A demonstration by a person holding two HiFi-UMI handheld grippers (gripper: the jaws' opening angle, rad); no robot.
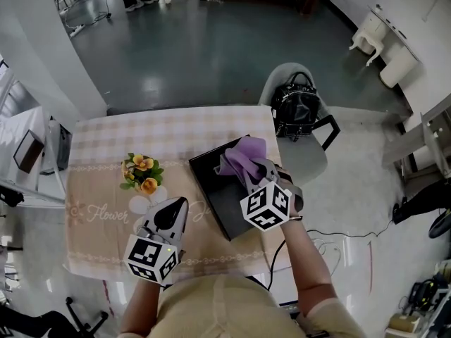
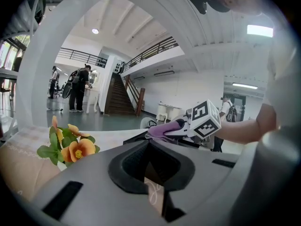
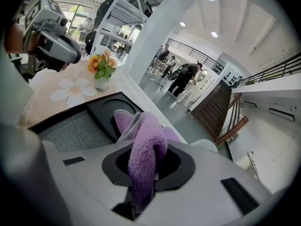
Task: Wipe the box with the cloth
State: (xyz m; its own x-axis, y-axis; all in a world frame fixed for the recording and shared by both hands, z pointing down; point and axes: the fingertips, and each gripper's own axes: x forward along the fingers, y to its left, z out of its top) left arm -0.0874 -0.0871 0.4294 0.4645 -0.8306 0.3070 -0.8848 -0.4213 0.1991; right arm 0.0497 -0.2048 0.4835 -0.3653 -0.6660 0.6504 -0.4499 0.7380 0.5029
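Grey-green hall floor (image 1: 211, 48) spreads round the small worktop (image 1: 106, 143), with people (image 2: 77, 88) standing far off near a staircase (image 2: 120, 98). On the pink checked cover a black box (image 1: 215, 196) lies flat toward the right edge, within easy reach of the right tool (image 1: 248, 176), whose jaws are pinched on a purple cloth (image 1: 243, 153). The cloth bunches out ahead of the jaws over the far part of the box, though I cannot tell if it touches. I judge the wiping is in hand, with the loose folds meant to do the rubbing and the hard jaws held off the surface. The left tool (image 1: 180, 204) sits low over the worktop just beside the box's near left side, jaws together with nothing between them, likely parked out of the way or ready to steady the box. A little pot of orange flowers (image 1: 141, 173) stands left of the box, apart from it.
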